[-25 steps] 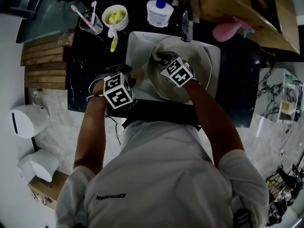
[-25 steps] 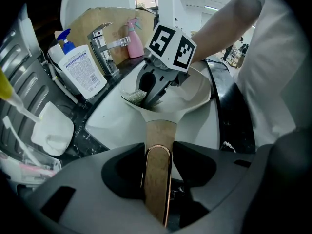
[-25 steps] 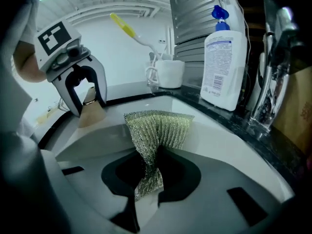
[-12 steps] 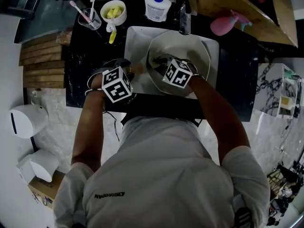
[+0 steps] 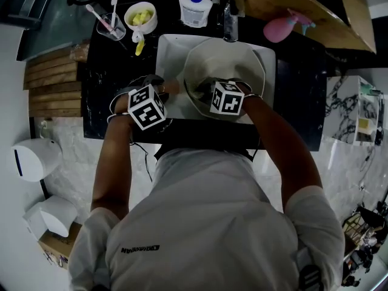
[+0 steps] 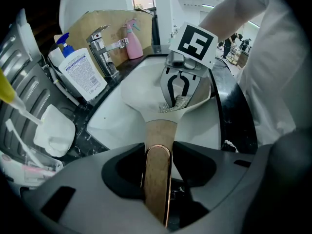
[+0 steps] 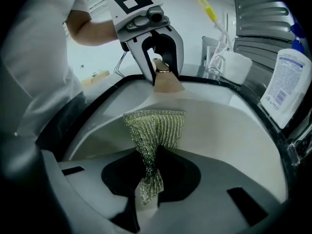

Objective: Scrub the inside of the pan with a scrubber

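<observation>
A white pan (image 5: 236,62) sits in the white sink (image 5: 167,53). Its wooden handle (image 6: 158,145) points toward the left gripper (image 6: 158,155), which is shut on it. In the head view the left gripper (image 5: 165,91) stands at the sink's left edge. The right gripper (image 7: 148,179) is shut on a greenish metal-mesh scrubber (image 7: 156,126), which is pressed on the pan's inner wall (image 7: 234,130) close to the handle. From the head view the right gripper (image 5: 205,93) is over the near left part of the pan. The left gripper view shows the scrubber (image 6: 176,104) under the right gripper's jaws.
Behind the sink stand a faucet (image 5: 230,18), a white pump bottle (image 5: 195,9) and a pink spray bottle (image 5: 282,26). On the dark counter to the left are a bowl of yellow pieces (image 5: 140,17) and a cup with toothbrushes (image 5: 109,24). A wooden slatted board (image 5: 54,77) lies far left.
The right gripper has drawn the scrubber across the pan's inside from the far left part toward the near rim. The left gripper has kept its hold on the handle.
</observation>
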`<state>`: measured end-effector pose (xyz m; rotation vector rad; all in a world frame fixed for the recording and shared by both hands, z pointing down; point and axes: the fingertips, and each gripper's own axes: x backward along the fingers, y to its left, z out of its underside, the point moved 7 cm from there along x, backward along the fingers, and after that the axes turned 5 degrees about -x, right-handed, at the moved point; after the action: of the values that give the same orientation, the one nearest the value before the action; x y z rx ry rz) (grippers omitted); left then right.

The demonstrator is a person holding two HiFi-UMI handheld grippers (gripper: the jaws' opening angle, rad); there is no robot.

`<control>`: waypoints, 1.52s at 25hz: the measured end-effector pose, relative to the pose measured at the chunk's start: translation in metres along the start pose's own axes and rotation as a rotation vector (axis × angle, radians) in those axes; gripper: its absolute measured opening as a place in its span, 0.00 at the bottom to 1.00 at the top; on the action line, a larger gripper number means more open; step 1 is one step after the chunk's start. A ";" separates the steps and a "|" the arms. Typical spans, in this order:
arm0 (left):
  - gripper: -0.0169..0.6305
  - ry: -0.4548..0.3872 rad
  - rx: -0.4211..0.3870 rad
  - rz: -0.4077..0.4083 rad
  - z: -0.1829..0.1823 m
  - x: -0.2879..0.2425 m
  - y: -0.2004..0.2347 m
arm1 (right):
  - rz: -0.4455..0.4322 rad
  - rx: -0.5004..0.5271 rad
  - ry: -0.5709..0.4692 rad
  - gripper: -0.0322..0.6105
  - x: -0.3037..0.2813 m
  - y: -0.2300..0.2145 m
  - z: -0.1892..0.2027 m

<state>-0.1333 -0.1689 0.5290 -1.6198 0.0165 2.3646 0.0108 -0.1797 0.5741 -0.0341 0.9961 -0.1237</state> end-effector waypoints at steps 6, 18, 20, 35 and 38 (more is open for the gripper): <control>0.32 -0.001 0.000 -0.001 0.000 0.001 -0.001 | -0.136 0.032 0.090 0.18 0.008 0.017 0.011; 0.32 -0.002 -0.003 -0.011 0.000 0.000 -0.001 | -0.252 0.012 0.166 0.18 0.017 0.038 0.029; 0.32 0.000 -0.001 -0.010 0.000 0.001 -0.001 | -0.262 0.001 0.176 0.18 0.019 0.039 0.034; 0.32 0.005 0.005 -0.002 0.000 0.000 -0.002 | -0.336 -0.182 0.257 0.17 0.041 0.041 0.074; 0.32 0.005 0.007 -0.002 0.000 0.001 -0.002 | -0.335 -0.188 0.268 0.17 0.045 0.042 0.077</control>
<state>-0.1332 -0.1664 0.5284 -1.6218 0.0244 2.3557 0.1031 -0.1458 0.5748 -0.3655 1.2618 -0.3477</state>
